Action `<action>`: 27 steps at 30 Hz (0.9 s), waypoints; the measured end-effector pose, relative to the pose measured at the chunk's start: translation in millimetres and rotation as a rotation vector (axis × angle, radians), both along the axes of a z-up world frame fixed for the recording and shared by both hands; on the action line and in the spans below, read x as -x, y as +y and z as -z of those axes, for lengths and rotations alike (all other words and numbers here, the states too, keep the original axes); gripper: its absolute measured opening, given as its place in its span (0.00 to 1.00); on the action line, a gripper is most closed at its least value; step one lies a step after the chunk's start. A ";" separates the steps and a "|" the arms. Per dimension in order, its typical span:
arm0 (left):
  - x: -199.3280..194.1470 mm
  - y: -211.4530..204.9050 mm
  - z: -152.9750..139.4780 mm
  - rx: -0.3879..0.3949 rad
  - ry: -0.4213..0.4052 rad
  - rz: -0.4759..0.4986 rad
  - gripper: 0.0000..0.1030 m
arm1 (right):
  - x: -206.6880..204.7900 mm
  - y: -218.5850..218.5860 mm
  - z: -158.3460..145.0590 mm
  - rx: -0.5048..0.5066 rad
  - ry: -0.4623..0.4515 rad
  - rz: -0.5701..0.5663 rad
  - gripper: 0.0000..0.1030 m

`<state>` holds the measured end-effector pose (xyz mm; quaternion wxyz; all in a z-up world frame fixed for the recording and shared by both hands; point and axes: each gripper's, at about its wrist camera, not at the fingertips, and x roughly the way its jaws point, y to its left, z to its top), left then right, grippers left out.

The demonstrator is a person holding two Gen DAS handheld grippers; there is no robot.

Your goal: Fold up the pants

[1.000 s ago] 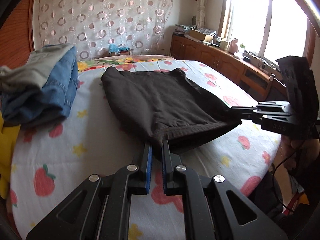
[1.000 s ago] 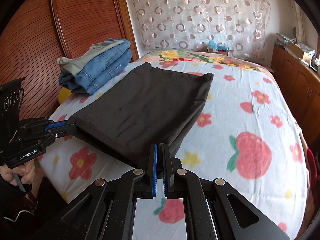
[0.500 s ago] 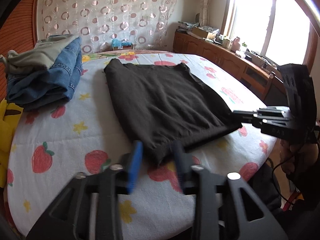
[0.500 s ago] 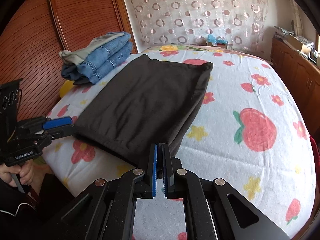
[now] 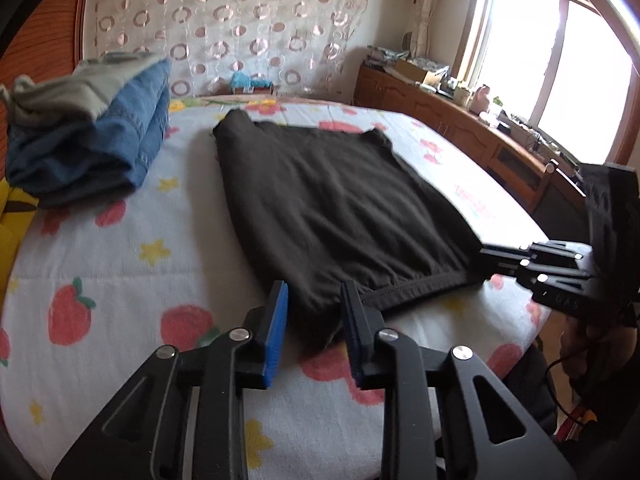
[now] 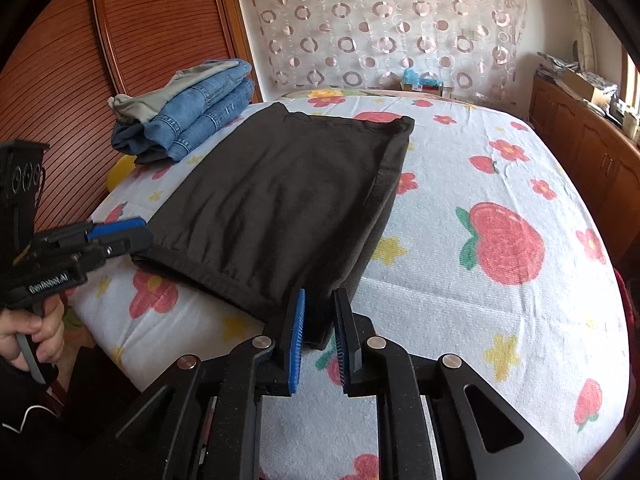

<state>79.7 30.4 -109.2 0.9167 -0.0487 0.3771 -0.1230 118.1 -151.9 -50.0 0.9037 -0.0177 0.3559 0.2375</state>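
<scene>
Dark brown pants point(image 5: 332, 208) lie folded flat on the fruit-print bed point(image 5: 132, 280), their hemmed edge at the near side, beside a stack of folded jeans point(image 5: 104, 148). Each near corner sits between the fingers of a hand-held gripper. The left hand-held gripper point(image 5: 314, 320) is closing, pads not yet pressing the cloth; the right hand-held gripper point(image 6: 319, 330) is opening and seems released from its corner. The risk, as I judge it, is uneven handling: if one side grips while the other lets go, a pull could skew the fold, drag layers apart, or slide the bundle toward the bed's edge.
</scene>
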 end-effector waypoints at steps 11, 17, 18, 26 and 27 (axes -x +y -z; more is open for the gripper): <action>7.0 -0.3 7.5 0.017 0.009 -0.013 0.27 | 0.7 -0.8 1.5 0.020 0.000 0.029 0.30; 8.1 1.1 7.1 0.027 0.006 -0.006 0.27 | -0.4 2.7 0.5 0.042 0.005 0.017 0.30; 7.6 1.2 7.2 0.029 0.005 -0.007 0.27 | -0.9 3.8 0.0 0.049 0.004 0.012 0.30; 7.7 4.4 5.9 0.056 -0.001 -0.016 0.27 | -7.9 -0.2 0.6 0.008 0.038 0.007 0.30; 7.8 4.5 5.9 0.060 0.000 -0.016 0.26 | -8.3 0.2 0.8 0.006 0.039 0.006 0.30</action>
